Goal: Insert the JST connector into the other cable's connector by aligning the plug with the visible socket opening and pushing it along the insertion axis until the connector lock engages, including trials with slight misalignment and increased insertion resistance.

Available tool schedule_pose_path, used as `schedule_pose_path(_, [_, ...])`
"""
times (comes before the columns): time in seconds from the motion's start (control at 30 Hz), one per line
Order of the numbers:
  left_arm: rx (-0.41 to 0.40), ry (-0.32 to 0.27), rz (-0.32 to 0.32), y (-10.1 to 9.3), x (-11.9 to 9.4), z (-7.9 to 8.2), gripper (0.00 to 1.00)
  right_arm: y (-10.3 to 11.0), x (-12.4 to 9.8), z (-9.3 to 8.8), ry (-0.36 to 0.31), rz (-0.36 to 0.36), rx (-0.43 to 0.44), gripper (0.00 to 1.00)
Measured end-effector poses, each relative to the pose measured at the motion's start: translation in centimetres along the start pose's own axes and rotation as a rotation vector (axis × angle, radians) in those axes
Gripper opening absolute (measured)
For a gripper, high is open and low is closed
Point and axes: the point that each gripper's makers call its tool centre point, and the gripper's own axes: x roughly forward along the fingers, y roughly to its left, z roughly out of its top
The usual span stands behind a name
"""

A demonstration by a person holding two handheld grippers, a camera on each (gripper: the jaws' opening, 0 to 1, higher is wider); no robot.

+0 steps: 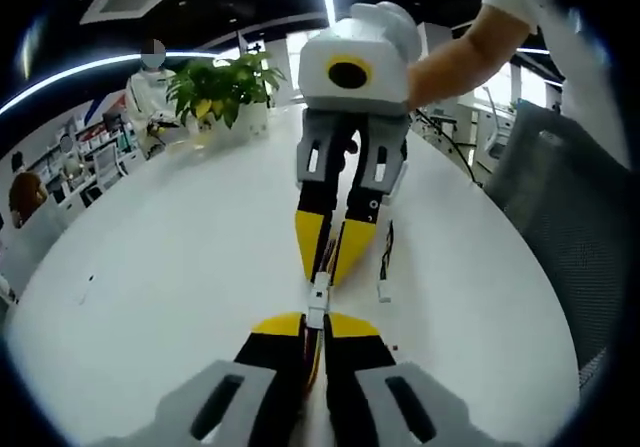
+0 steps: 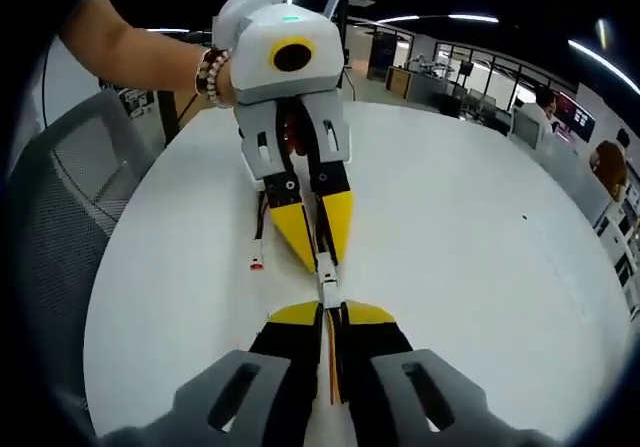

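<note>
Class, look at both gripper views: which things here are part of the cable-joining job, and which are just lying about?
Part of the job:
- left gripper
- right gripper
- white connectors meeting between the tips
- the cables clamped in each gripper

Just lying about:
- spare cable on the white table
- potted plant
- grey chair

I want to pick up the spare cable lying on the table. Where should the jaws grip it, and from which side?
Grip the spare cable at its thin middle, from above, jaws across its length. It lies flat on the table, apart from both grippers.
</note>
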Motion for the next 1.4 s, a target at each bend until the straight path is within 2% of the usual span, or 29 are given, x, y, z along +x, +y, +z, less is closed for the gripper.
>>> schedule_pose_path(0.23, [-0.01,-0.018,-0.008,-0.1,0.1,0.4,0.01,0.1,0.4,-0.5,0.031,0.001,-0.005,0.04])
schedule_pose_path(0.37, [0.001,-0.002,-0.012,-0.2,0.2,0.1,0.01,0.1,0.4,-0.5,0.041,-0.003,-0.014,0.04])
schedule_pose_path(0.9, [0.003,-0.036,-0.02,-0.2,0.2,0.9,0.0,0.1,0.1,0.1,0.009,0.0,0.018,0.04])
schedule_pose_path(1.23, [-0.001,-0.03,-0.029,-0.3,0.8,0.8,0.0,0.2,0.2,-0.3,0.025,0.0,0.015,0.04])
schedule_pose_path(1.4, [-0.017,-0.008,0.015,0.7,1.2,0.3,0.01,-0.9,0.6,-0.5,0.011,-0.033,0.027,0.05])
